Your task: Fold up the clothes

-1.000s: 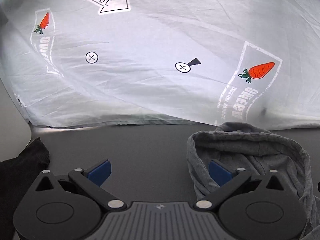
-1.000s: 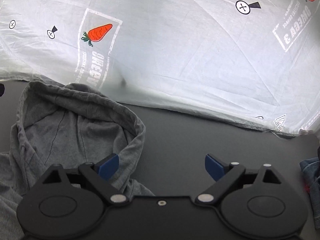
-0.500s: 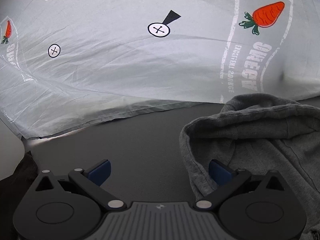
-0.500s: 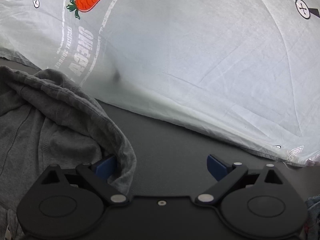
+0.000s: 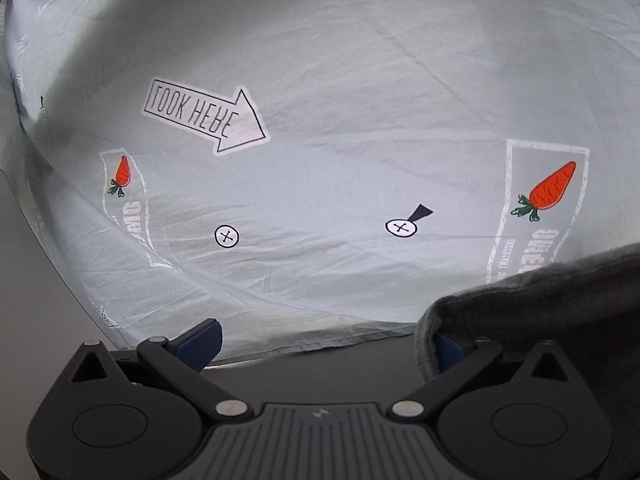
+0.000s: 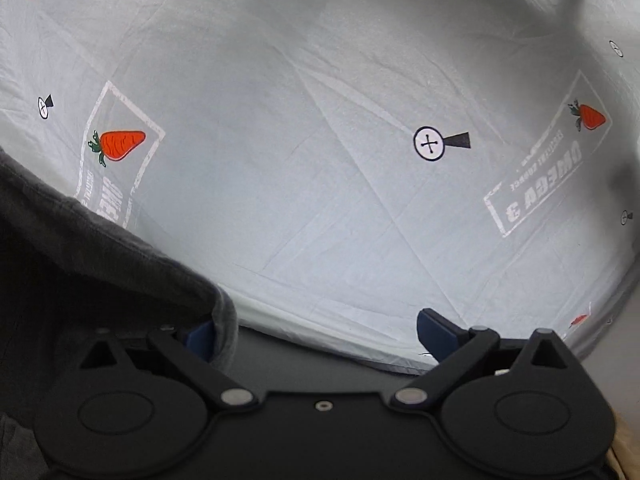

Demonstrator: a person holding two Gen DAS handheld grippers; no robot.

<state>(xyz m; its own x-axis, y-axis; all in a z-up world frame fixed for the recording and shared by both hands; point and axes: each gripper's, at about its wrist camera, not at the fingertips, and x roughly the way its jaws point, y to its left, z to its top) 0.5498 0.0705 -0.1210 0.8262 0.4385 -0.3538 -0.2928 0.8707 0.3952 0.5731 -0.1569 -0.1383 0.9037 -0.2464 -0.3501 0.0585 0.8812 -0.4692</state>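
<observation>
A grey hoodie (image 5: 540, 320) hangs at the right edge of the left wrist view. Its hem drapes over the right finger of my left gripper (image 5: 324, 340), whose jaws stand wide apart with no pad pressing on cloth. In the right wrist view the same hoodie (image 6: 100, 272) fills the left side and lies over the left finger of my right gripper (image 6: 316, 334). That gripper's jaws are opening, and the gap between them holds only the hoodie's edge at the left pad. Most of the garment is out of frame.
A pale printed sheet (image 5: 320, 160) with carrots, arrows and cross marks hangs as a backdrop (image 6: 280, 160) close ahead. A thin strip of dark tabletop (image 5: 320, 376) shows just above each gripper body. A tan patch (image 6: 624, 456) sits in the lower right corner.
Both grippers dipped toward the hoodie's hood, then rose and tilted up. The hoodie, which lay on the table, now hangs lifted over their inner fingers. The tabletop and side garments have left view.
</observation>
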